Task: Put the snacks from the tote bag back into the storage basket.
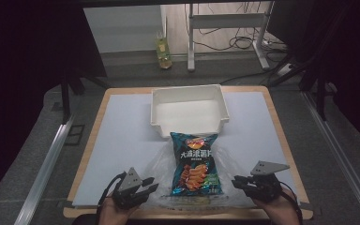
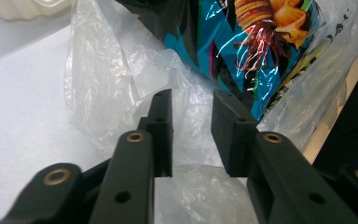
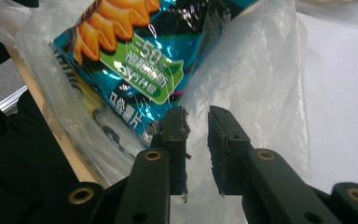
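Left hand-held gripper [image 1: 146, 187] low at the near left of the worktop [image 1: 122, 140], aimed rightward at the crumpled edge of a clear plastic bag [image 1: 161, 164]; in the left gripper view, black jaws parted by a narrow gap, film of the clear plastic bag [image 2: 112, 79] showing between and beyond the fingertips [image 2: 161, 109], pads not pressing on it, nothing gripped. Just right of that, at the near middle of the worktop, a blue-and-black chip bag [image 1: 194, 164] lying flat on the plastic, printed face up, long axis running away from the person, top end close to a white bin [image 1: 190, 123] set farther back at the centre. In the left gripper view, the chip bag [image 2: 242, 51] glossy and near the jaws, apart from them. Farther right, the right hand-held gripper [image 1: 236, 182] near the front edge, pointing left at the lower right corner of the chip bag, not touching it as far as can be told from above. In the right gripper view, jaws slightly apart with a slim gap, worn pad on the left fingertip [image 3: 175, 126], plastic film [image 3: 256, 79] behind the gap but not pinched, chip bag [image 3: 130, 60] up and to the left, wooden edge of the worktop [image 3: 51, 121] beneath it.
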The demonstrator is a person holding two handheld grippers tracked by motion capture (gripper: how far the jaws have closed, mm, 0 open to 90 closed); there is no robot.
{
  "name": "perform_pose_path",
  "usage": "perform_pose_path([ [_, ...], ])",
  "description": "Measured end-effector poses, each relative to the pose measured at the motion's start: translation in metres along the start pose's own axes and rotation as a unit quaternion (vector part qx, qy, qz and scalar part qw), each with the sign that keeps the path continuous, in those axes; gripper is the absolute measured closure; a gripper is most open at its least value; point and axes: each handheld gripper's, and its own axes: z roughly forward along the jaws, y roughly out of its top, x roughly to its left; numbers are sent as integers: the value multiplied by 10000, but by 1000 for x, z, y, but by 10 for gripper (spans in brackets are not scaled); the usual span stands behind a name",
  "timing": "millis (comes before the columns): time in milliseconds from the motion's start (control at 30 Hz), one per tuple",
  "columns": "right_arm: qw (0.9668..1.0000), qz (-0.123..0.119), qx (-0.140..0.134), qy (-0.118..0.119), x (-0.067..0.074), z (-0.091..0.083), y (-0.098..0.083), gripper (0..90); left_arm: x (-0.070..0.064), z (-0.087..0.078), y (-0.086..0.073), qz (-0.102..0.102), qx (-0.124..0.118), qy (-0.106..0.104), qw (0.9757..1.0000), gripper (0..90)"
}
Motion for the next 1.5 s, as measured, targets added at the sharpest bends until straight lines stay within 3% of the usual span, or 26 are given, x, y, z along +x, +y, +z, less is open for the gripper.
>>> perform_pose_path([
  [233, 10000, -37, -72, -19, 1, 2, 9, 684, 1, -1, -1, 9, -95, 85, 9999, 560],
  [767, 9999, -52, -122, -14, 0, 8, 25, 490, 5, 1, -3, -64, -197, 58, 9998, 447],
  [1133, 9998, -136, -138, 64, 4, 32, 46, 327, 4, 1, -3, -14, -241, 24, 9997, 401],
  [1500, 9993, 114, -188, 302, -1, 56, 62, 204, 3, 2, -3, 48, -207, 3, 9998, 393],
])
